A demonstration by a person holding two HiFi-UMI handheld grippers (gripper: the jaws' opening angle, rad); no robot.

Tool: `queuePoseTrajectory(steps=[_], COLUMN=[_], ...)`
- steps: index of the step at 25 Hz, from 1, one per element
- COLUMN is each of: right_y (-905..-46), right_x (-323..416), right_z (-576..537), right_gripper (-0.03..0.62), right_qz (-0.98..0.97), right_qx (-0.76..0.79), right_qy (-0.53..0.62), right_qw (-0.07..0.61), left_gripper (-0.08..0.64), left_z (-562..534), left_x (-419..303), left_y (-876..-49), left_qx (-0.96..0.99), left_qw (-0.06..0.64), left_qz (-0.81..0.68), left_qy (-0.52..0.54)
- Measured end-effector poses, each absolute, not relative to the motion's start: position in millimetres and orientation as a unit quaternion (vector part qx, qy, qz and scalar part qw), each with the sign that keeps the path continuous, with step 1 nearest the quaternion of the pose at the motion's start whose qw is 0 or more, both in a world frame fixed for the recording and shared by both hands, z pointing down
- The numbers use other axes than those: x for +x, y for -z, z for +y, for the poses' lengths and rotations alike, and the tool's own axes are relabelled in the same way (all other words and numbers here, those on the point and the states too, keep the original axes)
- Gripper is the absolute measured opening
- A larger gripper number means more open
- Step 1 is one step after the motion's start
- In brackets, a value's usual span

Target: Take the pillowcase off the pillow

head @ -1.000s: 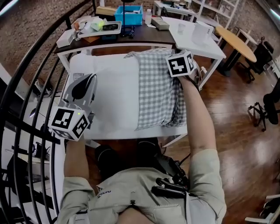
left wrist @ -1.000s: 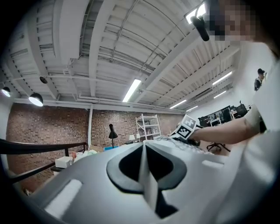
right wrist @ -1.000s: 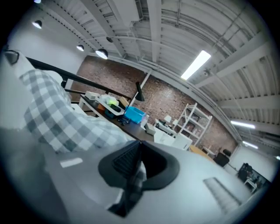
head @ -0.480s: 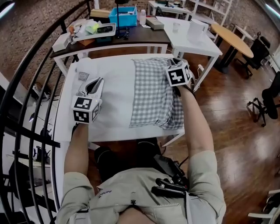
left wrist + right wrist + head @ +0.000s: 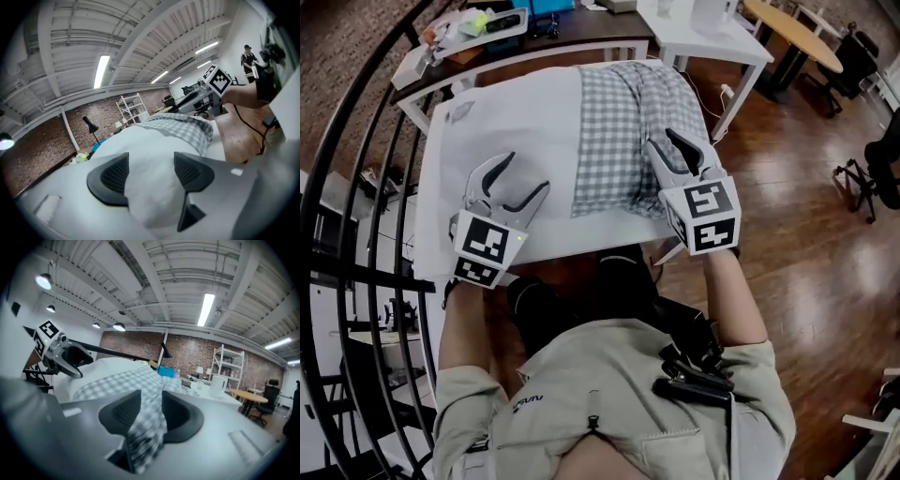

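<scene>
The left gripper (image 5: 523,176) is at the near left of the white table (image 5: 572,242). Its jaws are spread wide and have just been opening. The bare white end of the pillow (image 5: 516,122) bulges up into the gap between its two dark pads. The pads stand on either side of that bulge without squeezing it.

The pillow lies flat across the table. Its left part is uncovered. Its right part is inside the checked pillowcase (image 5: 623,112), which is bunched and creased toward the right edge of the table.

The right gripper (image 5: 664,142) is at the near right corner of the pillowcase. Its jaws are partly apart, less wide than the left ones, and have just been opening. A fold of the checked cloth runs through the gap between the pads and hangs down toward the gripper's body. The cloth fills most of the gap, and the pads do not clamp it.

Beyond the pillow, at the far left, a white tray (image 5: 517,21) sits on a dark desk (image 5: 581,47). A yellow-green thing (image 5: 476,21) lies in the tray, with a dark object beside it that is too small to make out.
</scene>
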State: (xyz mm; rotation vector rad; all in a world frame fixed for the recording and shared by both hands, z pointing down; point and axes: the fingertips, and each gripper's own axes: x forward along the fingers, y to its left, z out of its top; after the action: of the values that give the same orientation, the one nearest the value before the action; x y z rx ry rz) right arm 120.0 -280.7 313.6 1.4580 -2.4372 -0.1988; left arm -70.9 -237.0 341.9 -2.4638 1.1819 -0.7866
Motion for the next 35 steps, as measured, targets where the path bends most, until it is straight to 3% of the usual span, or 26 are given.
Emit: queuePoseTrajectory(steps=[3,9,11,13,16,21,26,29,31,35], right_y=[-348,-422,-433,-433,-418,-375,-346,-345,-356,-384], right_x=[117,98,96,101,114,157,294,285,241,141], right_z=[-235,-207,-214,-217,-219,-232,-237,-222,-213,-186], right_gripper=[0.15,0.16,0.156,0.095,0.028,0.011,0.002,0.003,0.029,0.166], right_qz=[-0.85,-0.847,-0.835,-0.821,-0.801,-0.74,-0.664,-0.705,-0.752,-0.844], right_qx=[0.502,0.491,0.503,0.516,0.539,0.61,0.708,0.677,0.632,0.512], right_qy=[0.039,0.001,0.017,0.04,0.071,0.131,0.085,0.067,0.053,0.006], right_qw=[0.151,0.205,0.224,0.242,0.251,0.252,0.226,0.2,0.18,0.16], left_gripper=[0.281,0.186,0.107,0.034,0.023,0.02,0.017,0.018,0.018,0.02], left_z=[-218,-223,-229,-231,-232,-240,-252,-250,-245,-225], left_x=[-56,-47,-47,-51,-60,-85,-157,-166,-156,-135], left_y=[-364,-408,-414,-401,-358,-303,-283,-294,-306,-324], left_qx=[-0.858,-0.855,-0.85,-0.85,-0.848,-0.837,-0.807,-0.809,-0.817,-0.839], left_qw=[0.157,0.131,0.127,0.125,0.138,0.147,0.098,0.091,0.088,0.086], left_qz=[0.387,0.399,0.415,0.435,0.46,0.498,0.57,0.566,0.553,0.512], left_qy=[0.299,0.306,0.298,0.27,0.223,0.169,0.119,0.132,0.14,0.165])
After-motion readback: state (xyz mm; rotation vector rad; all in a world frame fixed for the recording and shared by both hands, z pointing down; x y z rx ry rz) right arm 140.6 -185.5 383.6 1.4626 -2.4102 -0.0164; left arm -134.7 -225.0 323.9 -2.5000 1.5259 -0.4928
